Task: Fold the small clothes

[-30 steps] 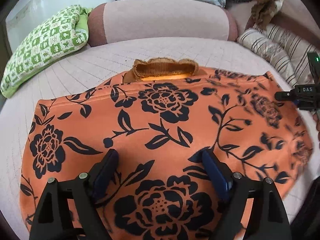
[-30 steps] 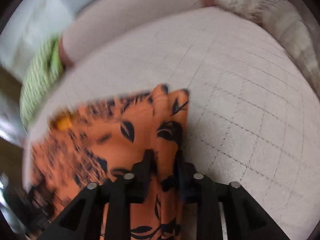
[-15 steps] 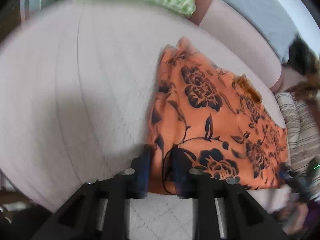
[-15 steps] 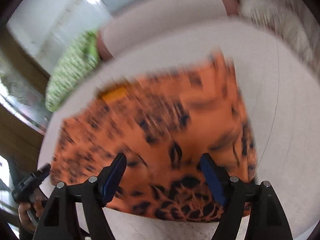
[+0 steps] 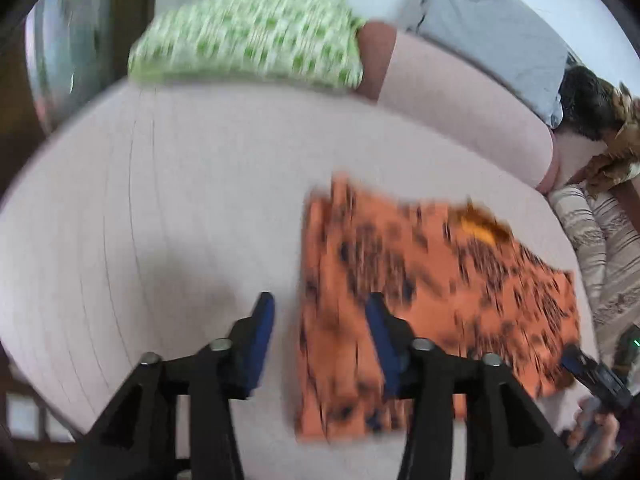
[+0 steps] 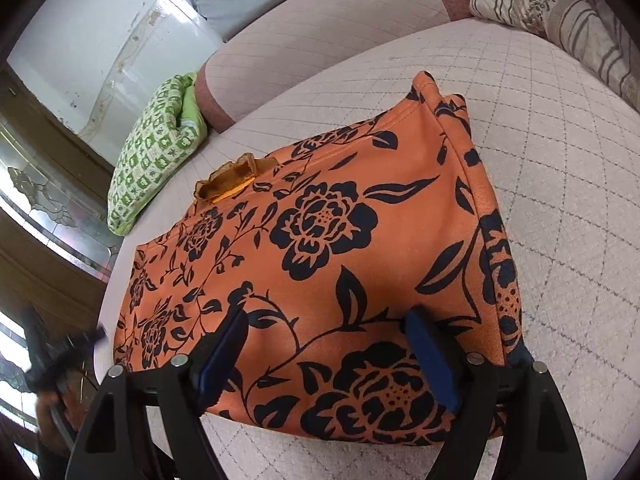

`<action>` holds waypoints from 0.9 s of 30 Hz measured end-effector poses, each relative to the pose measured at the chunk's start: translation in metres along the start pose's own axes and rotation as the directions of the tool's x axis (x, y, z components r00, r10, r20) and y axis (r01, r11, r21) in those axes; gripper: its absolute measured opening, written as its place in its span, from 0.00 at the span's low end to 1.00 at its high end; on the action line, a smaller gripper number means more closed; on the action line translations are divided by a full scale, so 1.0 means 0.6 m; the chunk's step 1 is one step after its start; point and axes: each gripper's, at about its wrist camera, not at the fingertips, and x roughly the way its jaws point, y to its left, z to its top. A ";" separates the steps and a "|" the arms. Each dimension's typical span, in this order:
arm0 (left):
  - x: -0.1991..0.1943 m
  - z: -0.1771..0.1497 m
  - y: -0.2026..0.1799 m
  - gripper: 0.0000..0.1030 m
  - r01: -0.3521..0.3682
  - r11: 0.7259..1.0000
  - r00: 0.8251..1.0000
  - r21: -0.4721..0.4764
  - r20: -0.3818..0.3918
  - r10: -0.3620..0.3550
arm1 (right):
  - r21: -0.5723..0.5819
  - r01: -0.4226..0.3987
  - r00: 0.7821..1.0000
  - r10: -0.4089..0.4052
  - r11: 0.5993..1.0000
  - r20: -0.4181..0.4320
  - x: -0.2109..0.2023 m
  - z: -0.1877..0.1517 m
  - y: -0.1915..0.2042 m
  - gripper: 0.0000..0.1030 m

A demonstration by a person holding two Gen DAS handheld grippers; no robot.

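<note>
An orange garment (image 6: 360,240) with a black flower print lies folded flat on the pale quilted bed (image 6: 560,208), its brown ruffled collar (image 6: 230,176) at the far side. My right gripper (image 6: 326,320) hovers over the garment's near edge, jaws opening wide, nothing pinched between them. The left wrist view is blurred. There my left gripper (image 5: 319,312) straddles the left edge of the garment (image 5: 440,288), jaws opening, with the pads clear of the cloth. The right gripper (image 5: 592,372) shows at the lower right of that view.
A green checked pillow (image 6: 156,152) lies at the bed's far left, beside a pink bolster (image 5: 460,100) with a grey pillow (image 5: 480,20) behind it. Striped cushions (image 6: 560,12) line the right side. The bed's edge runs close behind the garment's near side.
The right gripper let go of the garment's right edge, spread its jaws and now rests over the cloth. The left gripper pinched the left edge, then released it and lifted.
</note>
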 end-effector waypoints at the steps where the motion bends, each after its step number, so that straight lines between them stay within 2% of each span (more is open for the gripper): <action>1: 0.015 0.017 -0.003 0.50 0.004 1.000 1.000 0.013 -0.006 -0.004 | 0.000 -0.003 1.000 0.003 1.000 -0.001 0.000 0.001 0.000 0.84; 3: 0.078 0.057 -0.012 0.50 0.009 0.999 0.998 0.031 -0.067 -0.007 | 0.011 -0.016 1.000 0.016 1.000 -0.005 0.001 0.004 0.000 0.86; 5: 0.137 0.078 -0.017 0.41 0.016 0.999 0.992 0.043 -0.126 -0.011 | 0.022 -0.027 1.000 0.027 0.999 -0.007 0.003 0.006 -0.002 0.87; 7: 0.175 0.080 -0.020 0.03 -0.001 0.999 0.984 0.050 -0.178 0.010 | 0.020 -0.032 0.999 0.032 0.999 -0.009 0.003 0.006 -0.002 0.87; 8: 0.179 0.079 -0.025 0.03 0.013 0.998 0.984 0.063 -0.179 -0.002 | 0.016 -0.034 0.999 0.034 0.999 -0.011 0.003 0.006 -0.002 0.87; 11: 0.130 0.068 -0.040 0.02 -0.026 0.991 1.000 0.134 -0.012 0.028 | 0.009 -0.030 0.999 0.030 0.999 -0.012 0.004 0.005 0.000 0.88; 12: 0.142 0.061 -0.030 0.03 -0.043 0.992 0.999 0.115 -0.025 0.047 | 0.007 -0.031 0.999 0.031 1.000 -0.012 0.006 0.005 0.001 0.89; 14: 0.198 0.045 0.000 0.04 -0.056 0.997 0.989 0.046 -0.137 0.062 | 0.004 -0.036 0.999 0.036 0.999 -0.013 0.008 0.006 0.004 0.94; 16: 0.187 0.045 -0.006 0.06 -0.069 0.995 0.993 0.070 -0.088 0.075 | 0.002 -0.041 0.999 0.041 0.999 -0.016 0.011 0.008 0.008 0.98; 19: 0.179 0.043 -0.016 0.07 -0.094 0.991 0.991 0.099 -0.089 0.103 | -0.002 -0.042 0.999 0.042 0.999 -0.011 0.004 0.010 0.014 0.98; 22: 0.174 0.044 -0.012 0.14 -0.098 0.992 0.990 0.082 -0.095 0.106 | 0.049 -0.131 0.990 0.127 0.990 0.067 -0.033 0.029 0.013 0.98; 24: 0.152 0.048 -0.004 0.18 -0.113 0.990 0.990 0.081 -0.071 0.119 | 0.066 -0.169 0.980 0.160 0.983 0.120 -0.057 0.055 0.010 0.98; 27: 0.098 0.044 -0.022 0.29 -0.102 0.989 0.995 0.109 0.007 0.101 | 0.107 -0.227 0.968 0.213 0.968 0.132 -0.054 0.117 -0.006 0.98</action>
